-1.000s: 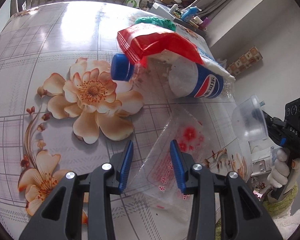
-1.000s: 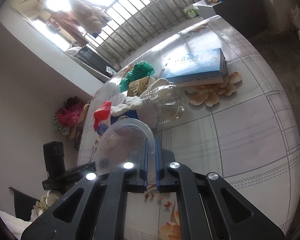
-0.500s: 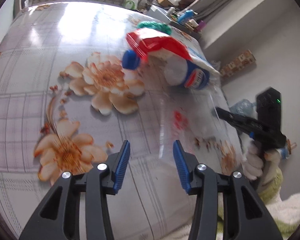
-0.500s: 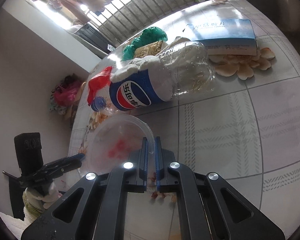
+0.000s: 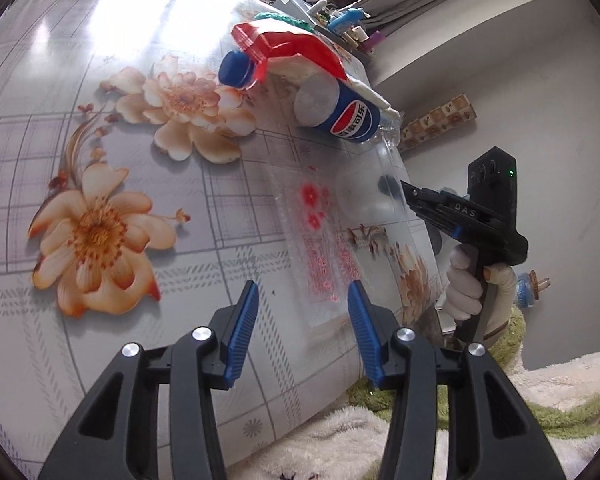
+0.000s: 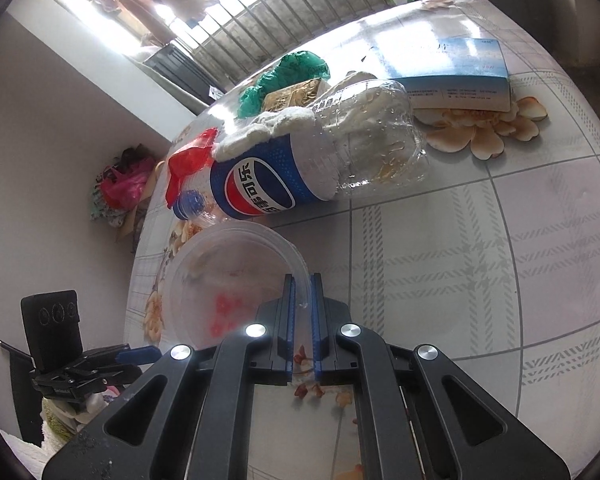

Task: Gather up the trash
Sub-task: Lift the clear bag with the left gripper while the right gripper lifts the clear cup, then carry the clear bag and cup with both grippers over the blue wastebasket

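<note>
The right tool (image 6: 301, 320) stays clenched on the rim of a clear plastic cup (image 6: 228, 280); 1 second ago the cup hung off the desk's right edge, and now it sits low over the flowered desk (image 5: 100, 128), just right of a clear wrapper with red print (image 5: 320, 248). The left tool (image 5: 302, 332) is released, nothing between its 2 blue pads, and its gap is wider than 1 second ago. Then the wrapper lay right between those pads; now the tool has drawn back toward the near edge and the wrapper lies flat just beyond its tips. Farther off, a Pepsi bottle (image 6: 292, 164) lies on its side, unmoved, with a red bag (image 5: 296, 46) draped over its blue cap end (image 5: 236, 68).
</note>
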Demonstrator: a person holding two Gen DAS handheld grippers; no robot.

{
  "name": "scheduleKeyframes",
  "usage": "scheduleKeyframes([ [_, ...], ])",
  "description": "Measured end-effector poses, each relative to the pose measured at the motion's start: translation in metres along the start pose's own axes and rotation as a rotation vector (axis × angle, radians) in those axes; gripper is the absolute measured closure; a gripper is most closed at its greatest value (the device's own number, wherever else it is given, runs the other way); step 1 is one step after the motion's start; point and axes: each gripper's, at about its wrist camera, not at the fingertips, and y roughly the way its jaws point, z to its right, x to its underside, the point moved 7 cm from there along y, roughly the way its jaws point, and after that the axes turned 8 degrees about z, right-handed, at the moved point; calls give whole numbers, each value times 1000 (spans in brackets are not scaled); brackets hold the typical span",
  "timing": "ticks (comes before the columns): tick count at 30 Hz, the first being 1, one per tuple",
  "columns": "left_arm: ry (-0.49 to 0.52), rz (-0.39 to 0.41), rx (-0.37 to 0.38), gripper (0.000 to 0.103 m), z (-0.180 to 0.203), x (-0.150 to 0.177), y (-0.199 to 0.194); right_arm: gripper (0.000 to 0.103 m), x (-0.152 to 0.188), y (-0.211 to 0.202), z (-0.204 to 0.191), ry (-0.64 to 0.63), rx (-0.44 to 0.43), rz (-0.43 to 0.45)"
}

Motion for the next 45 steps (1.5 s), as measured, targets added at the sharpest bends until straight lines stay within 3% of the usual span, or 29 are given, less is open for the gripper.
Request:
scheduleKeyframes([
  [7,20,-40,27,54,11,16,2,97,-1,8,-3,-6,1,-7],
  [15,-80,-20,40,55,9,3,32,97,1,10,-2,-16,9,-13],
  [24,-189,8,163,55,9,-17,51,96,4,12,2,-6,5,-19],
  [35,-320,63,411,55,22,-37,44,95,6,15,6,2,-6,-27],
  [42,-258,41,372,56,37,-39,57,93,8,17,11,15,-10,-30],
  [45,-189,27,318,63,46,-37,63,92,9,17,14,21,-14,-30],
])
